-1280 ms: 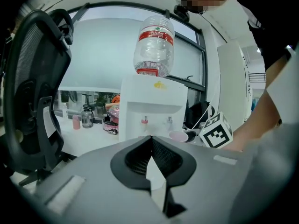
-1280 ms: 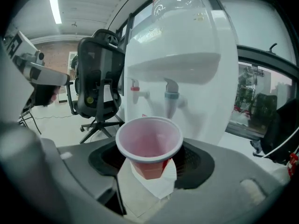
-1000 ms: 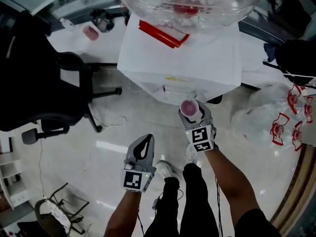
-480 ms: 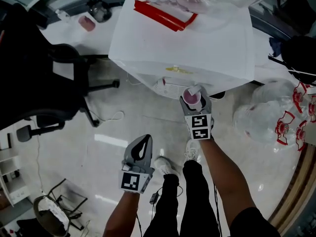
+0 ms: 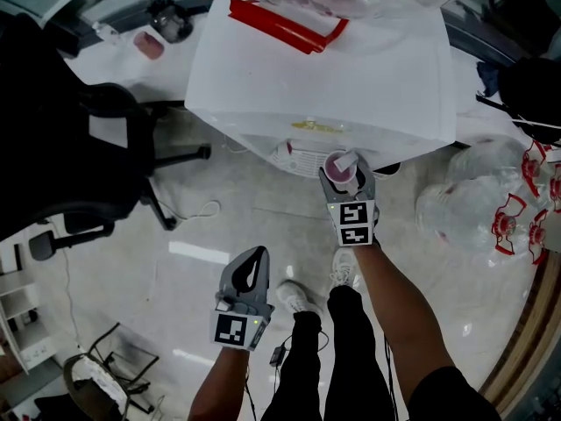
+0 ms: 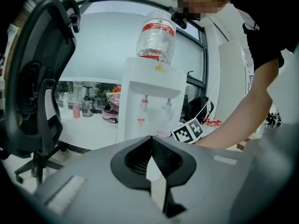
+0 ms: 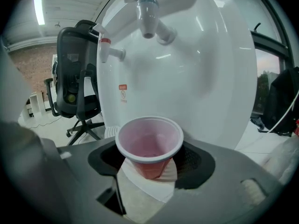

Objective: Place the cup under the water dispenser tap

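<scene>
A pink plastic cup stands upright between the jaws of my right gripper, which is shut on its lower part. The white water dispenser fills the view just beyond it. Its blue tap is above the cup and its red tap is further left. In the head view the cup and right gripper are at the dispenser's front, beside the drip tray. My left gripper hangs lower left, shut and empty, well back from the dispenser.
A large water bottle sits on top of the dispenser. A black office chair stands to the left, and a white table with a jar and a pink cup is behind it. Empty water bottles lie on the floor at right.
My right gripper has carried the cup down and closer to the dispenser's front, near the drip tray. The left gripper has sunk slightly and stays shut.
</scene>
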The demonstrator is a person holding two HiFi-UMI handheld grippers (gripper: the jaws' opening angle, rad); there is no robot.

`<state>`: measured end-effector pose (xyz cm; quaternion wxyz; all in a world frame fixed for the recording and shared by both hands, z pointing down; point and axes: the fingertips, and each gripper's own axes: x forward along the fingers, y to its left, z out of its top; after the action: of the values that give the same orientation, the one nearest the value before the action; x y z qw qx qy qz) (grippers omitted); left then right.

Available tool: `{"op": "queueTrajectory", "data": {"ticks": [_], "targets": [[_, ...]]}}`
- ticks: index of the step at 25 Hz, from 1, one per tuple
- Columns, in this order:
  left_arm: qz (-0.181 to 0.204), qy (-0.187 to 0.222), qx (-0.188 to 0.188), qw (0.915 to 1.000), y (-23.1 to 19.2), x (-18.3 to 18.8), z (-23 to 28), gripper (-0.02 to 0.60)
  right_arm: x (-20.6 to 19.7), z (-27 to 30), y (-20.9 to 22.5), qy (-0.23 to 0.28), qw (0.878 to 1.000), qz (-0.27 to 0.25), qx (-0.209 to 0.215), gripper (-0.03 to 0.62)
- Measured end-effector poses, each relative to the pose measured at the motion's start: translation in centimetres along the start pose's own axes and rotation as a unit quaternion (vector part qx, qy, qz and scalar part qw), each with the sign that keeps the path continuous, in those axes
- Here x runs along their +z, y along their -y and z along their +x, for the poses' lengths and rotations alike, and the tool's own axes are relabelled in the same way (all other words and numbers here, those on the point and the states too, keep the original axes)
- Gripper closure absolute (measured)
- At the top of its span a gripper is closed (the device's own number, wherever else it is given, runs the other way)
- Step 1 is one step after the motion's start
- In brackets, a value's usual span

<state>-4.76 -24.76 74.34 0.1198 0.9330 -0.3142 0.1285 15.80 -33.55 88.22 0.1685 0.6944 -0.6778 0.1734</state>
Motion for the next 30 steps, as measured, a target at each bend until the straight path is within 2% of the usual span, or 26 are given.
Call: {"op": "queueTrajectory", "data": {"ticks": [4, 8, 11, 14, 19, 26, 30], "targets": [[0.000, 0.001, -0.001, 1.0000, 0.0, -0.1, 0.1, 0.565, 0.0, 0.3, 0.1, 0.004, 1.000, 0.005, -0.002, 0.287], [-0.012, -0.021, -0.003, 0.9997, 0.5, -0.5, 0.1, 0.565, -0.7, 0.2, 0.5, -0.003, 1.000, 0.014, -0.004, 0.281], [-0.012, -0.009, 0.002, 0.9999, 0.2, -0.5, -0.1, 0.565, -1.4, 0.2, 0.4, -0.012, 1.000, 0.020, -0.005, 0.253], [-0.012, -0.016, 0.000, 0.9998, 0.2, 0.0, -0.2, 0.565, -1.2, -0.3, 0.1, -0.016, 1.000, 0.016, -0.001, 0.226], [-0.009, -0.004, 0.005, 0.9999, 0.1, 1.4, -0.5, 0.565, -0.8, -2.5, -0.2, -0.019, 1.000, 0.014, -0.003, 0.224], [-0.011, 0.017, -0.003, 0.9998, 1.5, 5.6, -1.7, 0.565, 5.0, -8.8, -2.3, 0.025, 1.000, 0.003, 0.011, 0.237], [-0.011, 0.001, -0.010, 0.9999, 2.4, 8.0, -2.4, 0.565, 9.9, -13.0, -3.4, 0.060, 0.998, -0.003, 0.019, 0.281]]}}
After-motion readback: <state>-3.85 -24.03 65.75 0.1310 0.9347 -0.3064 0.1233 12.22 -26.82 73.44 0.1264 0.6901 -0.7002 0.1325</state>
